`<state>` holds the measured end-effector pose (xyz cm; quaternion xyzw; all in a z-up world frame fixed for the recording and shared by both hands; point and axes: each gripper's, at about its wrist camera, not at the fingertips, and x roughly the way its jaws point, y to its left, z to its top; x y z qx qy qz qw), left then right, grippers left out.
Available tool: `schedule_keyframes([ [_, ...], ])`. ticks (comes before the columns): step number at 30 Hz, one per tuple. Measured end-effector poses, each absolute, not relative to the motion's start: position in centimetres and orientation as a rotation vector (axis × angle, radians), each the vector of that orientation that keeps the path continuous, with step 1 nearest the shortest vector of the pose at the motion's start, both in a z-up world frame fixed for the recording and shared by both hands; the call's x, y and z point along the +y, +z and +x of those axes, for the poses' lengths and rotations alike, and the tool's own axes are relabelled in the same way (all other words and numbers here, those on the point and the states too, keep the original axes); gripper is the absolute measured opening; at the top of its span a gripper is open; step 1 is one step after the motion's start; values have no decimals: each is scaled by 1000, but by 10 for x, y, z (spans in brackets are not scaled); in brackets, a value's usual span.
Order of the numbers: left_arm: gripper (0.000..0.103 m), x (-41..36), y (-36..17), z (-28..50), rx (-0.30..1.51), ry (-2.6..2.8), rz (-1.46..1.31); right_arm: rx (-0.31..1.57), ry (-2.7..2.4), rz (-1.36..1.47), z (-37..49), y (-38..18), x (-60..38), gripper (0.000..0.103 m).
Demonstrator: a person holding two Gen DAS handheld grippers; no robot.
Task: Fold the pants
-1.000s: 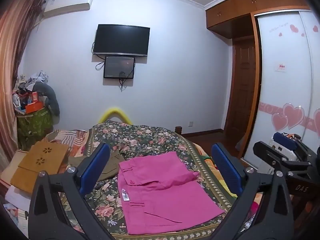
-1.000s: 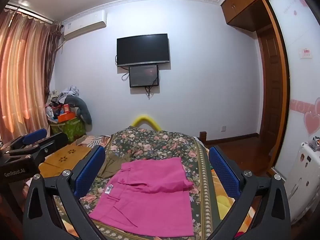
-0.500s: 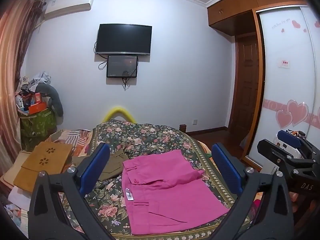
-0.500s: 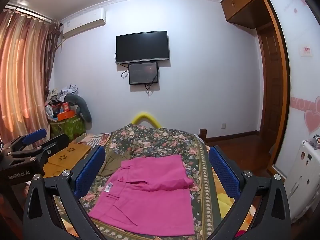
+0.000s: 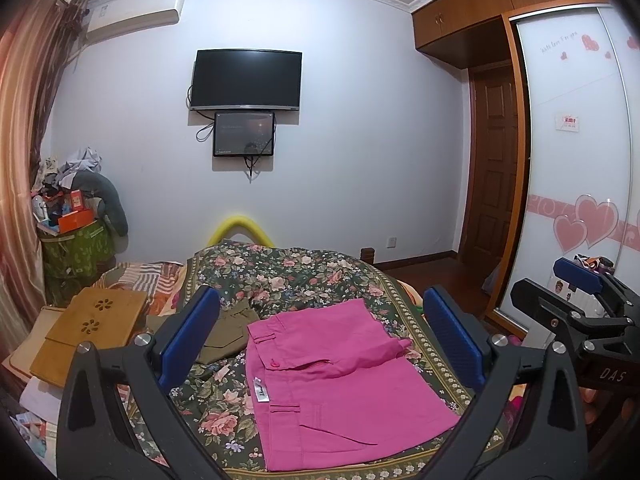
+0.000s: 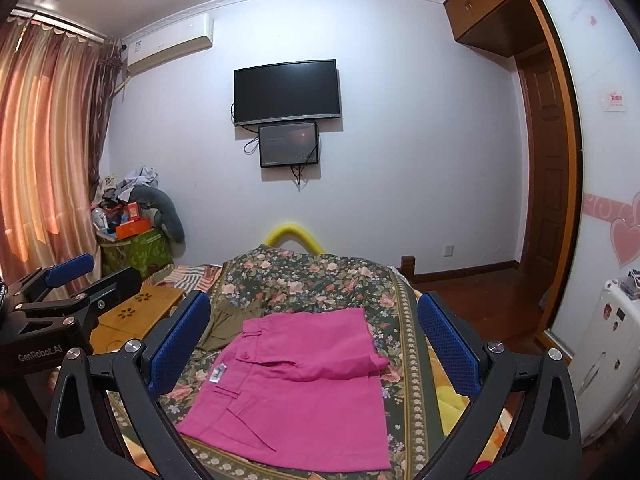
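Observation:
Pink pants (image 5: 340, 384) lie folded flat on the floral bedspread (image 5: 288, 276), the far part doubled over the near part, a white label showing at the left. They also show in the right wrist view (image 6: 296, 384). My left gripper (image 5: 320, 340) is open and empty, held above and short of the pants. My right gripper (image 6: 314, 344) is open and empty at the same height. Each gripper shows at the edge of the other's view: the right one (image 5: 580, 308), the left one (image 6: 60, 292).
An olive garment (image 5: 228, 332) lies left of the pants. A wooden lap desk (image 5: 88, 332) sits on the bed's left side. A cluttered green bin (image 5: 76, 244) stands by the curtain. Wardrobe doors (image 5: 576, 160) and a white appliance (image 6: 608, 360) are on the right.
Both grippers have lifted and drawn back slightly from the bed. The pants have not moved.

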<state>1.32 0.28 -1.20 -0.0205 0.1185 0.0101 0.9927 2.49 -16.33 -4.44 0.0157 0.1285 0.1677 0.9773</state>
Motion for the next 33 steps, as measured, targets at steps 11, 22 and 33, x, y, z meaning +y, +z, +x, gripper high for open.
schedule_keyframes([
  [11,103,1,-12,13,234,23,-39,257,339,30,25,-44,-163,103],
  [22,103,0,-10,12,227,20,-39,256,336,29,24,-44,-160,103],
  [33,103,0,-10,11,226,23,-33,257,337,30,24,-44,-160,103],
])
